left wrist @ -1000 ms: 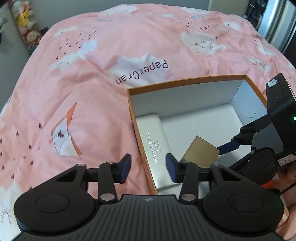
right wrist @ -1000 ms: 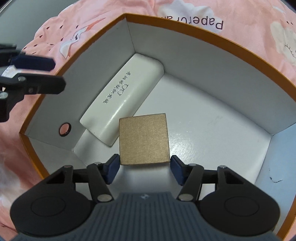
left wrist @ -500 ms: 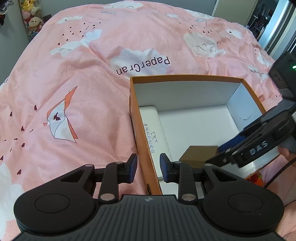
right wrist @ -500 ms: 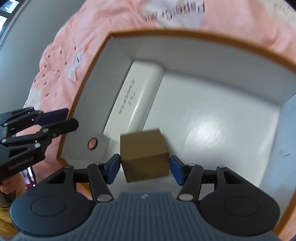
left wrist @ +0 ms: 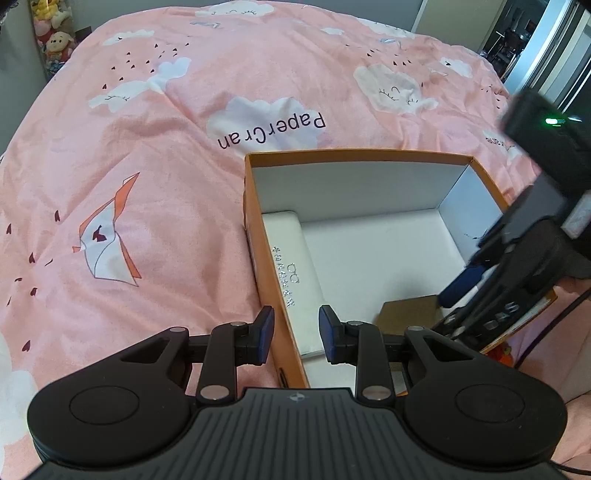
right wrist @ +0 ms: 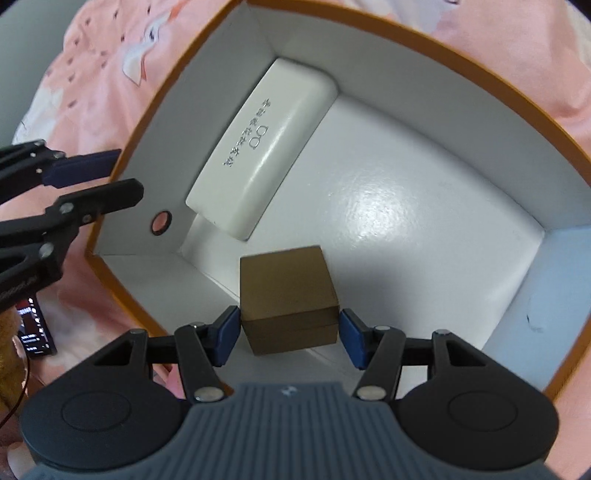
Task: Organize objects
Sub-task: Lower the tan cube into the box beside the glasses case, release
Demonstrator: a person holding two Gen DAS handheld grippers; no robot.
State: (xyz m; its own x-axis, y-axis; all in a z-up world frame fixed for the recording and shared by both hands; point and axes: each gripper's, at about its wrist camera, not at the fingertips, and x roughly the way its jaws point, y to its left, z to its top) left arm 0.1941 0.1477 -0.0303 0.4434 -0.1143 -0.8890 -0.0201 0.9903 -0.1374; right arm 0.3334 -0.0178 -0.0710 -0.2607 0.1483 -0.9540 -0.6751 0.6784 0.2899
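An open orange box (left wrist: 358, 152) with a white inside lies on the bed. A white glasses case (left wrist: 291, 266) rests along its left wall. My left gripper (left wrist: 297, 334) straddles that left wall with narrowed jaws, one finger outside and one inside, and neither pad presses on it. My right gripper (right wrist: 288, 332) is shut on a small brown box (right wrist: 288, 288), tilted and held low inside the orange box (right wrist: 125, 291) near its front wall. In the right wrist view the case (right wrist: 266, 147) lies beyond the brown box. The left gripper (right wrist: 127, 175) shows at the left. The left wrist view shows the right gripper (left wrist: 458, 302) over the brown box (left wrist: 406, 314).
A pink duvet (left wrist: 147, 184) printed with clouds covers the bed around the box. Plush toys (left wrist: 55, 33) sit at the far left corner of the room. A phone (right wrist: 35, 328) lies on the bedding at the box's near left. The box wall has a round hole (right wrist: 161, 222).
My left jaws have narrowed about the box's left wall. The right gripper has tipped and risen a little, so the brown box now shows its side as well as its top.
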